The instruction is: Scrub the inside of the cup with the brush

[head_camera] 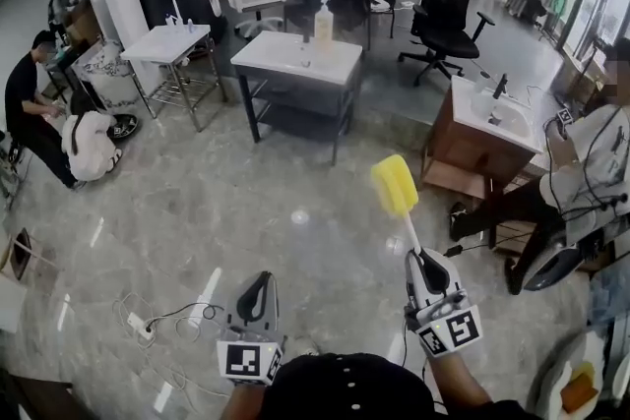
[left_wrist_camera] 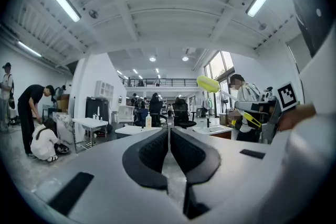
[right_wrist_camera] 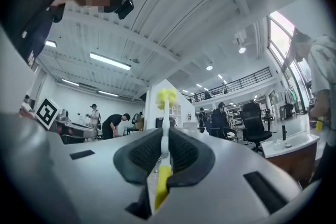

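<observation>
Brush [head_camera: 397, 188] clamped by white handle in jaws of right gripper [head_camera: 424, 261]. Yellow sponge head carried out front, tilted slightly upward, in air over glossy floor [head_camera: 246, 211]. Left gripper [head_camera: 260, 282] held level alongside, jaws pressed together, nothing gripped. White counter [head_camera: 295, 59] seen well beyond both.

The left tongs [left_wrist_camera: 168, 143] point level, jaws pressed together pad against pad; beside them the right tongs [right_wrist_camera: 165, 152] (tipped slightly upward) grip a brush [right_wrist_camera: 166, 113] by its handle.
</observation>
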The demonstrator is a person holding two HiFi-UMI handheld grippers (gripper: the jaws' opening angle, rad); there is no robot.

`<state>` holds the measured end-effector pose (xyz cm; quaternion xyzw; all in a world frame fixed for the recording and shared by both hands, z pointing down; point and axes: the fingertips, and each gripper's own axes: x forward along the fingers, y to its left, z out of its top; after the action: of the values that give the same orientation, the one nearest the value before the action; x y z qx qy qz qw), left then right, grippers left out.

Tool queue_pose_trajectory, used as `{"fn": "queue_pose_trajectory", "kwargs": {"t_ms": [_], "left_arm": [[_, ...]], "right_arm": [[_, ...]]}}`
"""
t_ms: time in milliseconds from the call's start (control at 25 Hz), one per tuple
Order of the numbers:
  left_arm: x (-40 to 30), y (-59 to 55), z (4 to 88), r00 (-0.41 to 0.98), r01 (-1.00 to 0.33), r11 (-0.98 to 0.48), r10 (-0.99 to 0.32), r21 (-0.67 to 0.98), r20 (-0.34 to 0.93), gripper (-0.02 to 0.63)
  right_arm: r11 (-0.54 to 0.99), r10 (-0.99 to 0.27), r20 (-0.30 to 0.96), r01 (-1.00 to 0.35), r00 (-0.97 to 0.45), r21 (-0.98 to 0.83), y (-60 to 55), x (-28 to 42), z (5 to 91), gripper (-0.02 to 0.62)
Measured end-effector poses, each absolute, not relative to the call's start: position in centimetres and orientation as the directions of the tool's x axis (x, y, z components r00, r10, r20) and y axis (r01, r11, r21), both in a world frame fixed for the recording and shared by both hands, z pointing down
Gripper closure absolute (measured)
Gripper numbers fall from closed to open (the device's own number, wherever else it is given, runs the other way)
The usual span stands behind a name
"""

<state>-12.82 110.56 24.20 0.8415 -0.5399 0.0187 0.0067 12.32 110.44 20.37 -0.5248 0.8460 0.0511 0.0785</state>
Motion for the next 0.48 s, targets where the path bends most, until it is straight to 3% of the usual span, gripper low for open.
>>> {"fn": "queue_pose_trajectory", "kwargs": {"t_ms": [480], "left_arm": [[-17.5, 108.2, 25.6, 0.427, -0.903, -0.430, -0.901, -0.020, 0.078, 0.568]], "right_arm": [[0.408, -0.905, -0.143, -0.913, -0.401, -0.019, 108.3, 9.4, 22.3, 0.551]]}}
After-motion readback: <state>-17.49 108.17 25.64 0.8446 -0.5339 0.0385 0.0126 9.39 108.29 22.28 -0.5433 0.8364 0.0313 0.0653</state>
